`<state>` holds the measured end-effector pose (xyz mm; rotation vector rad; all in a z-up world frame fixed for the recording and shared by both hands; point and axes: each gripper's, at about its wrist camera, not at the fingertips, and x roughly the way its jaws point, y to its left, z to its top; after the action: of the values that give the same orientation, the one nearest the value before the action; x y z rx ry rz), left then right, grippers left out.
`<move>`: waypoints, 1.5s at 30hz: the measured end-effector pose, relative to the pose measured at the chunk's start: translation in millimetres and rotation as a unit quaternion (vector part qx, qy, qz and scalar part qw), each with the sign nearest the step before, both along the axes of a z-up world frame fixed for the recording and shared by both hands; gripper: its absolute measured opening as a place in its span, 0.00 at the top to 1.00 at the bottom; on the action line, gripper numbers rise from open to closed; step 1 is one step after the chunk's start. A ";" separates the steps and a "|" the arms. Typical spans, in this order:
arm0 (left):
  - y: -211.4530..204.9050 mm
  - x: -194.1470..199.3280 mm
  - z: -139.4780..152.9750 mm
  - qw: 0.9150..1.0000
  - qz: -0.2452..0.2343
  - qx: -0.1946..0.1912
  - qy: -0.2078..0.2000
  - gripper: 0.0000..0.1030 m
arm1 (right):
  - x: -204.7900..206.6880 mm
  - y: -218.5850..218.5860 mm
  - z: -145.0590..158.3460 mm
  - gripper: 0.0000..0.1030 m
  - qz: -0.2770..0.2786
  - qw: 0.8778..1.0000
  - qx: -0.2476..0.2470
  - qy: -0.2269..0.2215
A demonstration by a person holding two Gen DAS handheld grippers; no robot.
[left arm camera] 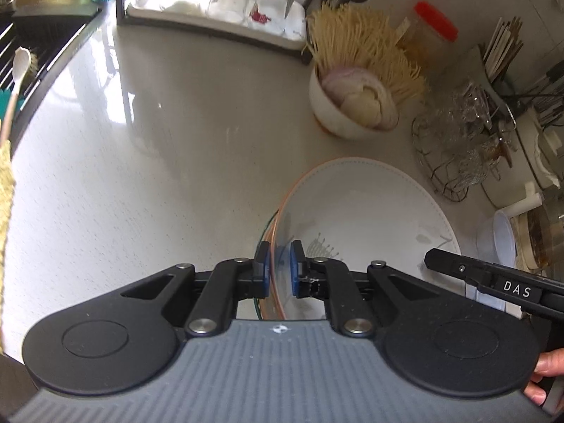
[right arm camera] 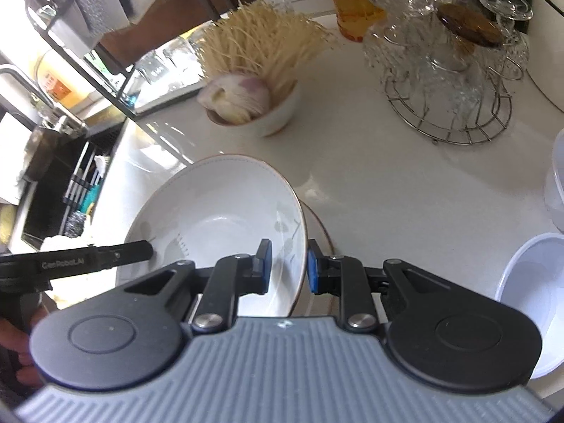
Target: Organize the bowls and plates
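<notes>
We have both claws on the same bowl (right arm camera: 218, 218), one per side. In the left wrist view the left claw (left arm camera: 280, 269) sits at lower centre w/ the bowl's left rim running straight up btw its blue pads (left arm camera: 295, 268). The pads are drawn close on the rim, so we read it as pinching the bowl, tho a sliver of gap on the right pad can't be ruled out.

In the right wrist view the right claw (right arm camera: 287, 269) straddles the opposite rim at lower centre. Its pads are a bit wider apart, the rim stands btw them nearer the left pad; we can't tell if it's gripping yet or just around it.

Key relation: the rim edge runs along each claw's forward axis, bowl body lying inboard, i.e. right of the left claw and left of the right claw. The bowl looks tilted, over a plate (right arm camera: 319, 225) whose edge peeks out just right of it. Neither claw is clearly nearer.

The table (left arm camera: 158, 162) is bare up-left; another bowl (left arm camera: 347, 120) w/ onion sits further up the frame.

Likely next: lift level, both sides together.
</notes>
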<state>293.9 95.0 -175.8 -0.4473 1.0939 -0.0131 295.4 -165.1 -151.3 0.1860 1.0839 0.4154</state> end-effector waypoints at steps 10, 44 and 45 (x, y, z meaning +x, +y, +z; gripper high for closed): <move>-10.4 5.8 -5.9 0.998 -0.024 0.053 -0.006 0.86 | -8.7 7.1 -14.5 0.77 0.011 0.999 -0.032 -0.014; 10.0 -4.0 -25.1 1.000 -0.018 -0.014 0.000 0.88 | -20.3 -8.3 -17.5 0.76 -0.070 0.997 0.009 0.012; 10.3 -4.0 -25.2 1.000 -0.020 -0.014 -0.001 0.88 | -21.2 -10.3 -17.5 0.76 -0.075 0.997 0.014 0.018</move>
<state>289.9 105.3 -201.0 -0.4511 1.1018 -0.0634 274.3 -175.4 -168.7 0.2985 1.0912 0.2938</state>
